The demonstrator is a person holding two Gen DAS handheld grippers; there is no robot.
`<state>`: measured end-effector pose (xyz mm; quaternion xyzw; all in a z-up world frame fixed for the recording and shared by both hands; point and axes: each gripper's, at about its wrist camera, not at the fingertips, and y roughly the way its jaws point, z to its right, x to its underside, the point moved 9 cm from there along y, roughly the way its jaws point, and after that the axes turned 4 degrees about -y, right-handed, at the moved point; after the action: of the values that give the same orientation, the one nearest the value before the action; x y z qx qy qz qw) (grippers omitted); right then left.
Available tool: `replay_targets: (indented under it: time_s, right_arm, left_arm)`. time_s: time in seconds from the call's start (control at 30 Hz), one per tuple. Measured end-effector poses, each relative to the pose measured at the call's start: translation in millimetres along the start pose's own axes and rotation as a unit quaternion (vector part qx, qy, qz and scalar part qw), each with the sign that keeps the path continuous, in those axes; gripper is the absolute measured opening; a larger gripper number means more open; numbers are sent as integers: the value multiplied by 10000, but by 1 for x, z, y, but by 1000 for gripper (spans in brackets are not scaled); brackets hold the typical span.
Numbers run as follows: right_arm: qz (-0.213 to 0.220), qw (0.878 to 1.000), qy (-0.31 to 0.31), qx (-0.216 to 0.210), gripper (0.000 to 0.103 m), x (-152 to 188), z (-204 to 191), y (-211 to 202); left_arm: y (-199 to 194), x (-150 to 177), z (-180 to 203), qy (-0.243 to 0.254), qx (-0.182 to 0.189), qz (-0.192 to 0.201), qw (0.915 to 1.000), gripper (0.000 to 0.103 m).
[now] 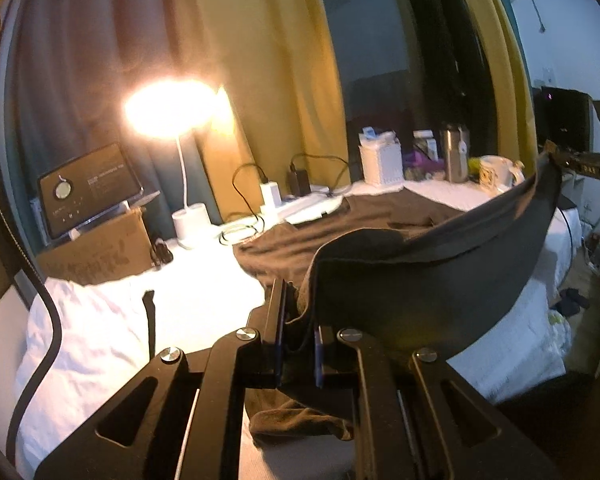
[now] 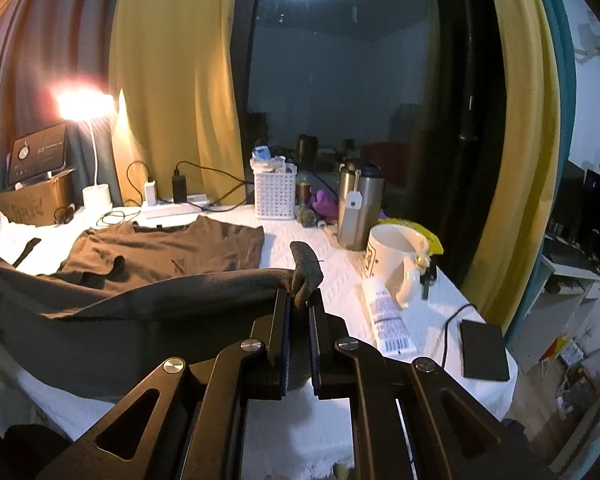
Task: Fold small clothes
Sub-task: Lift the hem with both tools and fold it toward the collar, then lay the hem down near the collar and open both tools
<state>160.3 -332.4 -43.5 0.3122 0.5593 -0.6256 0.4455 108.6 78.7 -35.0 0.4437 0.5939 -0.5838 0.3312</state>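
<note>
A dark grey garment (image 1: 440, 276) hangs stretched in the air between both grippers, above the white-covered table (image 2: 332, 264). My left gripper (image 1: 298, 320) is shut on one end of it, and cloth bunches below the fingers. My right gripper (image 2: 299, 304) is shut on the other end, with a small knot of fabric (image 2: 306, 268) poking up past its tips. In the left wrist view the right gripper (image 1: 576, 162) shows at the far right, holding the cloth's upper corner. A brown T-shirt (image 2: 172, 248) lies flat on the table behind the hanging garment.
A lit desk lamp (image 1: 172, 108), a cardboard box (image 1: 96, 248) and chargers with cables (image 2: 168, 192) stand at the back left. A white basket (image 2: 274, 196), steel tumbler (image 2: 358, 212), mug (image 2: 394, 256), tube (image 2: 386, 316) and black power bank (image 2: 484, 354) crowd the table's right side near its edge.
</note>
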Motion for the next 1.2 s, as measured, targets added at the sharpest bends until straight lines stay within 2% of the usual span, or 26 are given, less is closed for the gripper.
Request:
replay_targets:
  time_s: [0.37,1.2]
  right_arm:
    - [65,10000,21,-19,8,-38,-3,28]
    - [-242,9996,-103,-71,8,-107,-16,147]
  left_arm:
    - [37,-36,-21,-36,-53,103,9999,9]
    - [144,-79,-65,-135,-109,-239,9996,9]
